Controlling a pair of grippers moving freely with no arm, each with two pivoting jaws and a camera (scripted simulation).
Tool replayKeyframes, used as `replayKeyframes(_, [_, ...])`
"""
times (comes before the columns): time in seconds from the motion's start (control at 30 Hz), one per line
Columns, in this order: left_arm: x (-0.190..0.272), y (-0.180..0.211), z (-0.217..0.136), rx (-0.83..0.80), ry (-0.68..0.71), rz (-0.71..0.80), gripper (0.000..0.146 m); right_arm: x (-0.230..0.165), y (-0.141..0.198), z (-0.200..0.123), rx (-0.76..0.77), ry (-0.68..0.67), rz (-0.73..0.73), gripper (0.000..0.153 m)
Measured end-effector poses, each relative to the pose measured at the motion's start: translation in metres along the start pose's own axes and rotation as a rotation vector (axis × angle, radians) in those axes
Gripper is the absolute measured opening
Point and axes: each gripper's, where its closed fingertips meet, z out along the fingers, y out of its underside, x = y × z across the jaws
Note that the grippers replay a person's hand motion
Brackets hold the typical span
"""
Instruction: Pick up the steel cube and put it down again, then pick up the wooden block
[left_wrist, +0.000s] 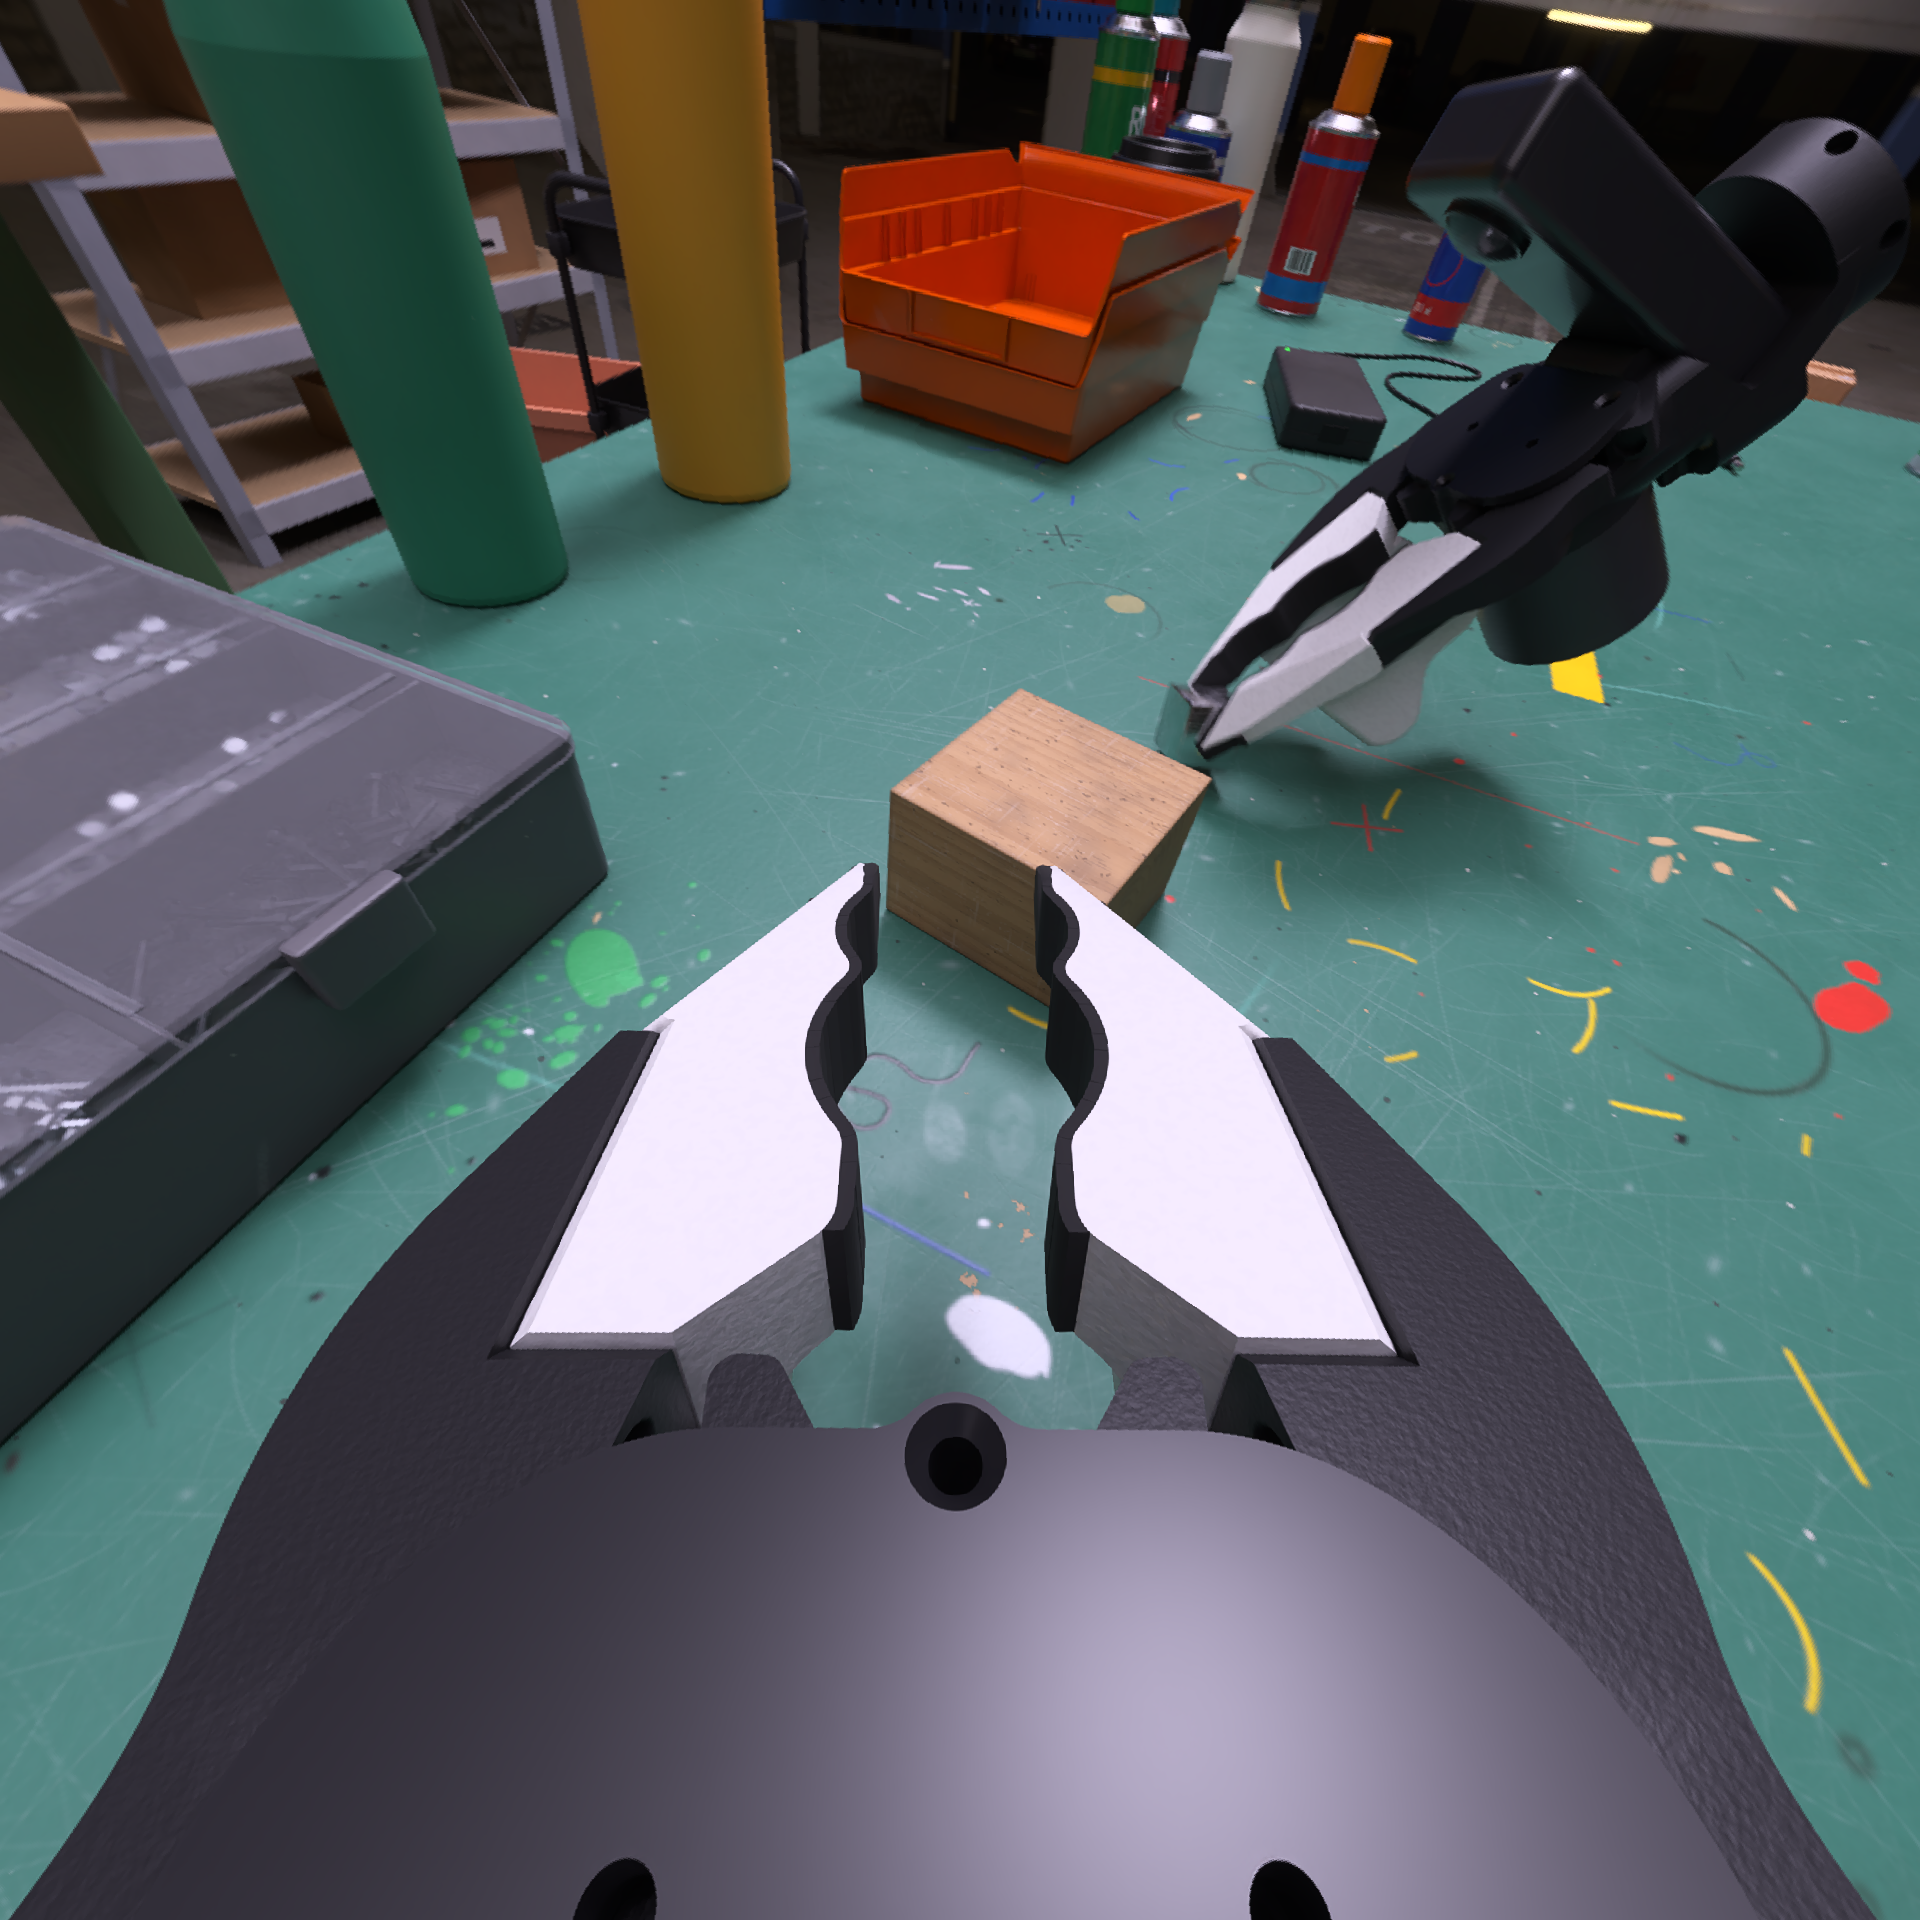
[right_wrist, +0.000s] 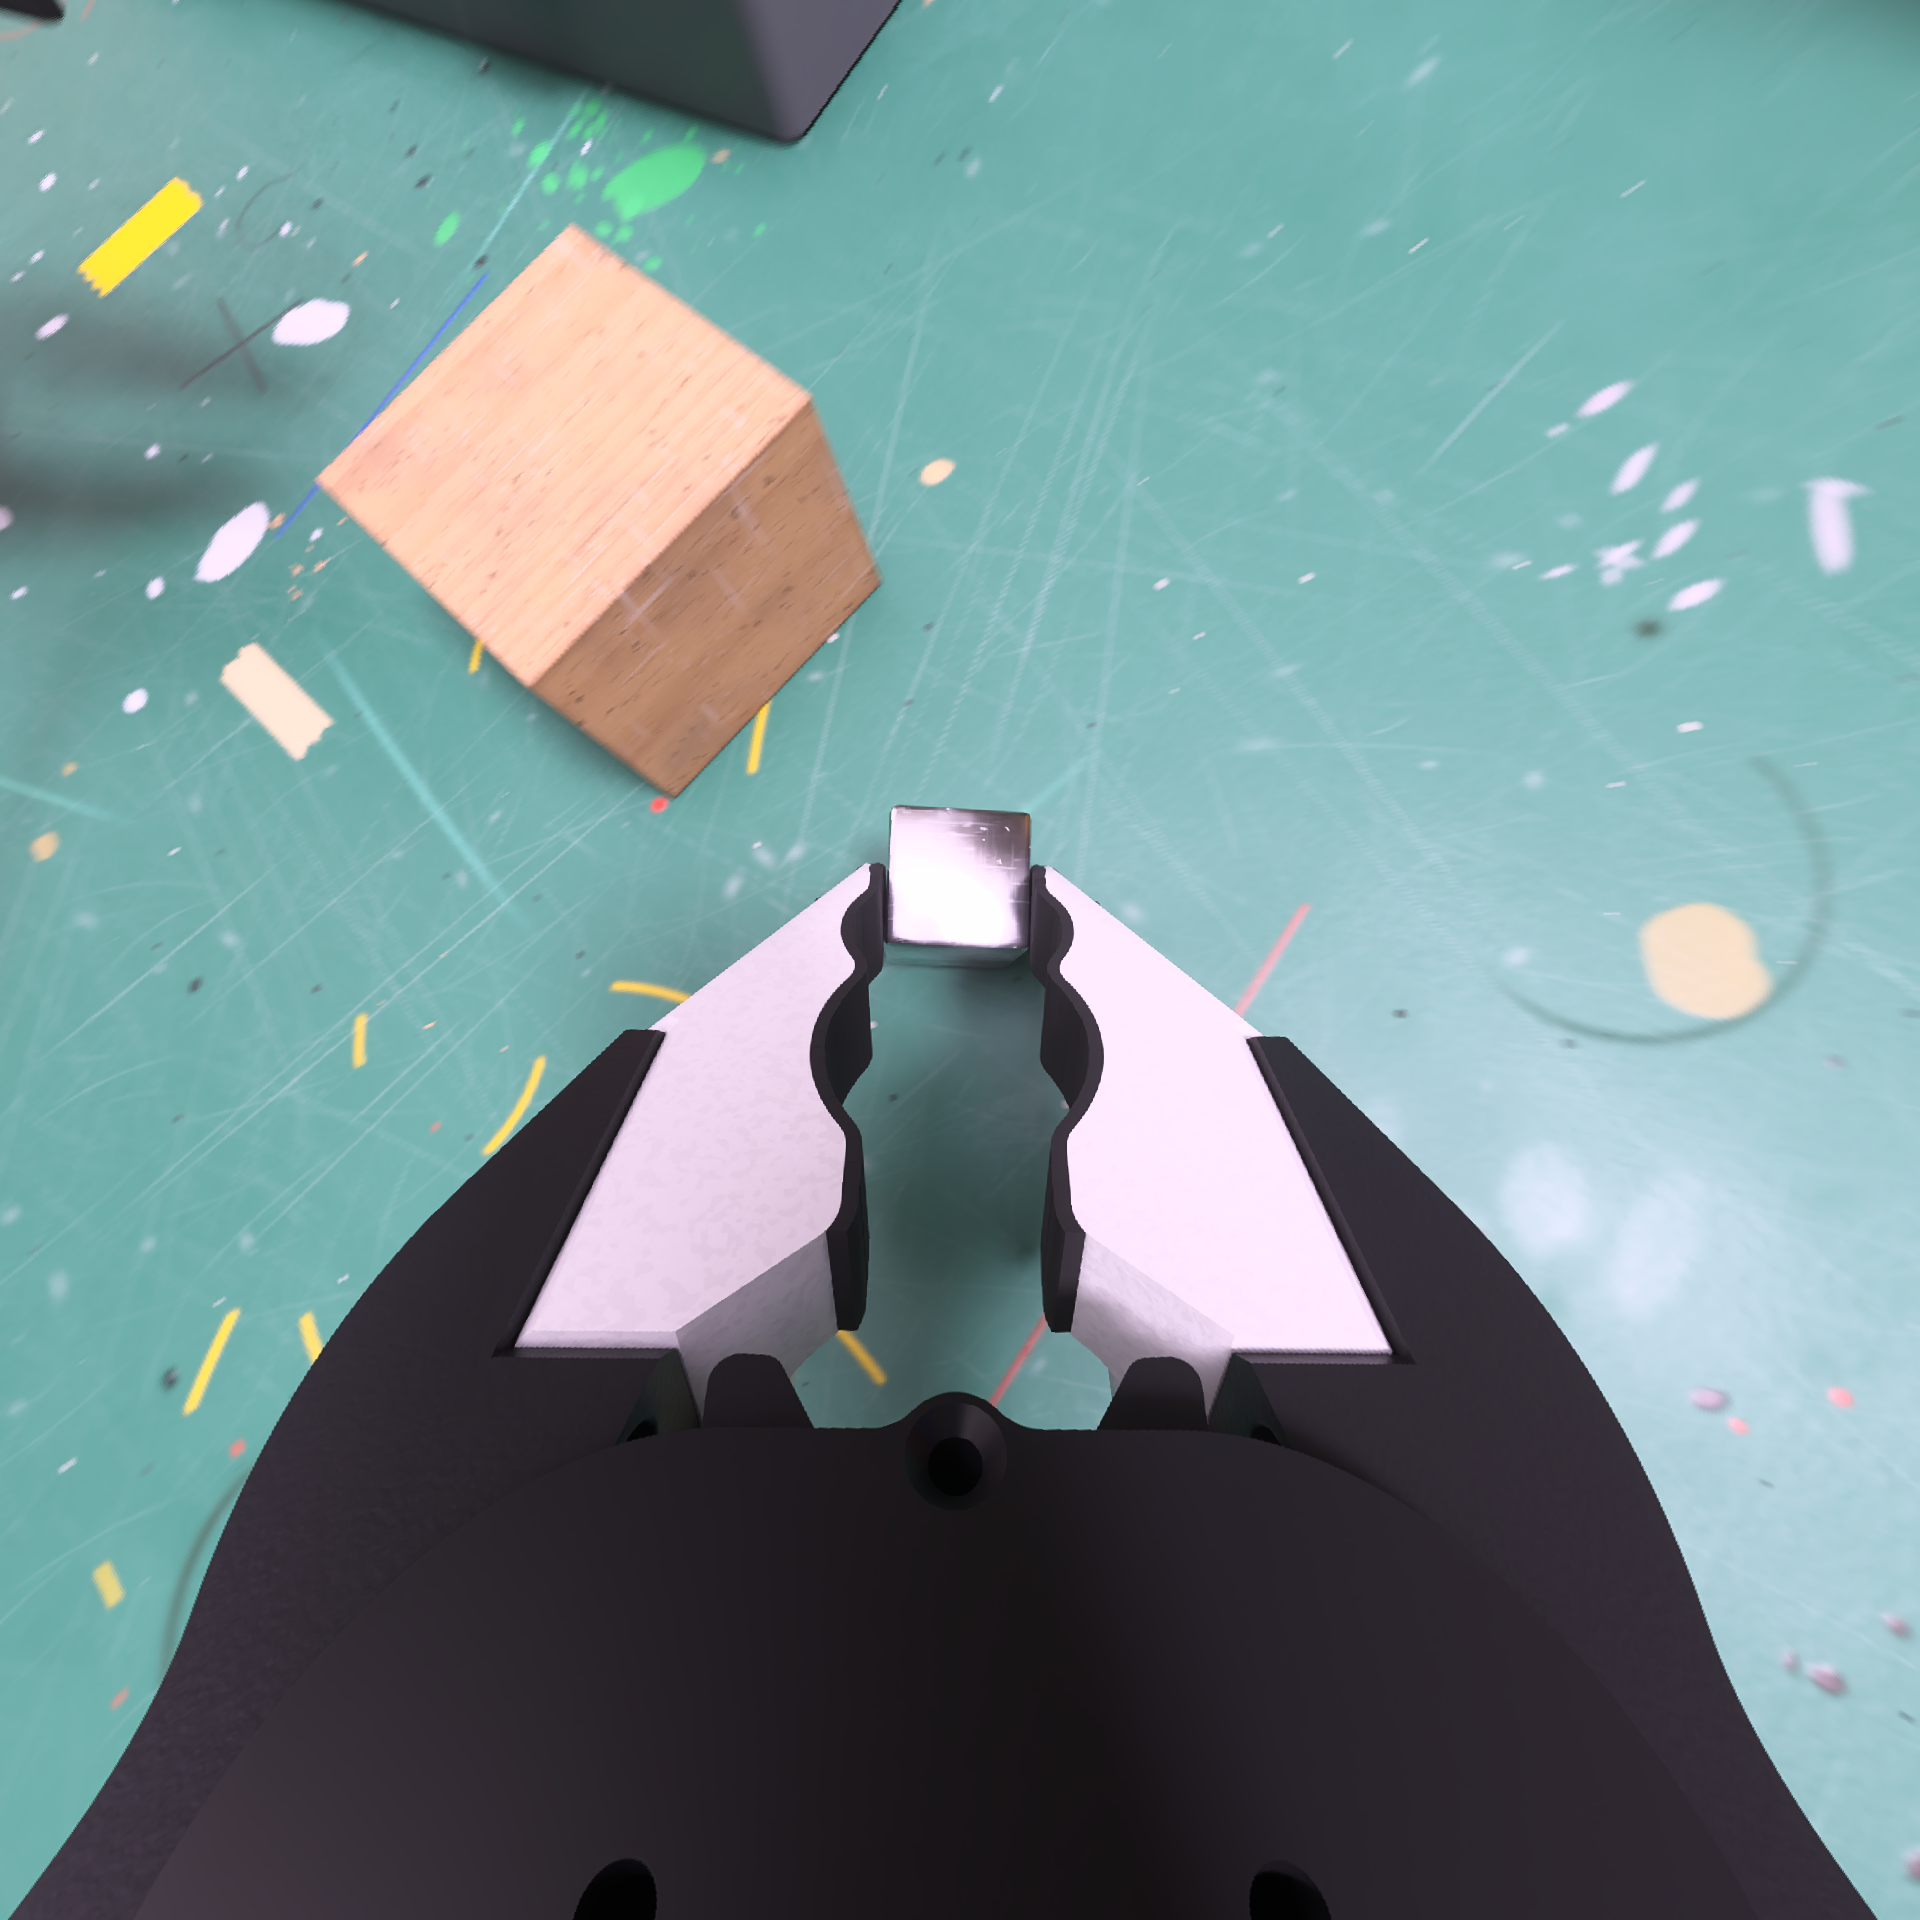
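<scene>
Shelving and coloured posts stand behind the green, paint-flecked counter (left_wrist: 727, 665). Just ahead of the left tool (left_wrist: 956, 883), whose fingers are parted and empty, sits the wooden block (left_wrist: 1039, 821). Beyond the block, the right tool (right_wrist: 956, 883) pinches the small steel cube (right_wrist: 958, 883) at its very fingertips, low over the counter. With so shallow a hold, I'd lower it level and release gently before reaching for the block.

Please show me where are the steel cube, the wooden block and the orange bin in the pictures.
steel cube (right_wrist: 958, 891): right wrist view, on its shiny top face.
wooden block (right_wrist: 561, 447): right wrist view, on its top face.
orange bin (left_wrist: 1023, 275): left wrist view, on its inner back wall.
</scene>
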Motion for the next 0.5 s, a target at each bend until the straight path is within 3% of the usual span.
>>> replayKeyframes(0.07, [0.003, 0.000, 0.001, -0.005, 0.034, -0.020, 0.030, 0.013, -0.005, -0.003, 0.048, 0.071, -0.006, 0.027])
replayKeyframes(0.3, [0.015, 0.023, 0.012, -0.097, 0.093, -0.047, 0.030, 0.020, -0.003, 0.000, 0.039, 0.067, 0.028, 0.027])
replayKeyframes(0.5, [0.030, 0.017, 0.013, -0.054, 0.142, -0.099, 0.030, 0.019, 0.001, 0.004, -0.014, 0.101, -0.017, 0.027])
